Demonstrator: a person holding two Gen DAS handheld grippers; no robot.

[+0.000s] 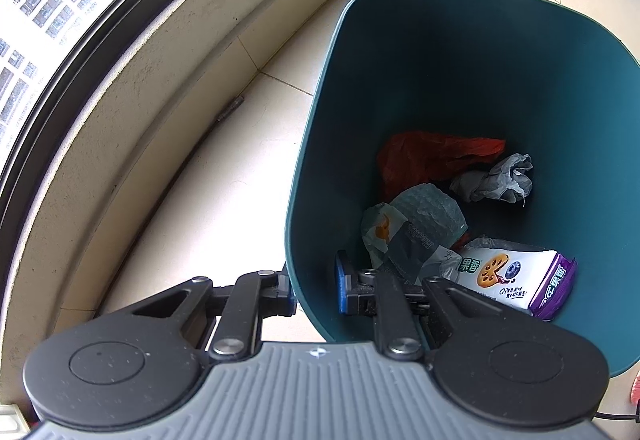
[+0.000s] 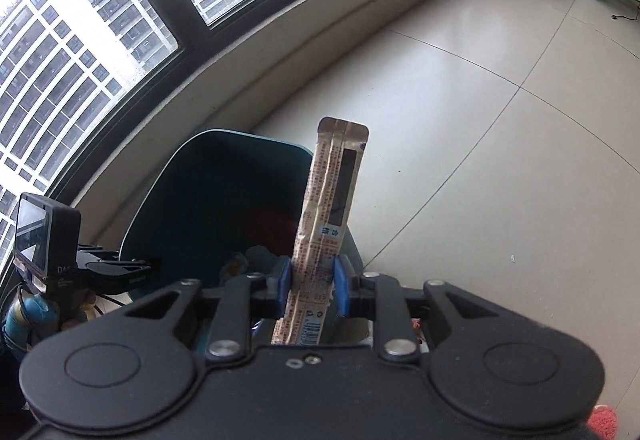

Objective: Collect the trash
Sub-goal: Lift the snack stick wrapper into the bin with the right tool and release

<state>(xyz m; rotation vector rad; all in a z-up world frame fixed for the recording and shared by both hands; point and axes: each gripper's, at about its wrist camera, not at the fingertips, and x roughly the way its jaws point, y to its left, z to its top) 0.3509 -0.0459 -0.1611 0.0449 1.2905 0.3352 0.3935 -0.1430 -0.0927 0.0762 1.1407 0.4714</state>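
One bin (image 1: 316,168) (left gripper (image 1: 315,290) clamps rim); right gripper (image 2: 311,290) grips one wrapper (image 2: 332,208).

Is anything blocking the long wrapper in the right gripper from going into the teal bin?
Nothing visible. The right gripper holds the wrapper upright just over the open, lidless bin. The left gripper only clamps the bin's near rim.

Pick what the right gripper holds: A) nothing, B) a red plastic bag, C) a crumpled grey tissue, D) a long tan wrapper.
D: the right gripper is shut on a long tan wrapper that stands up between its blue fingers, in front of the bin.
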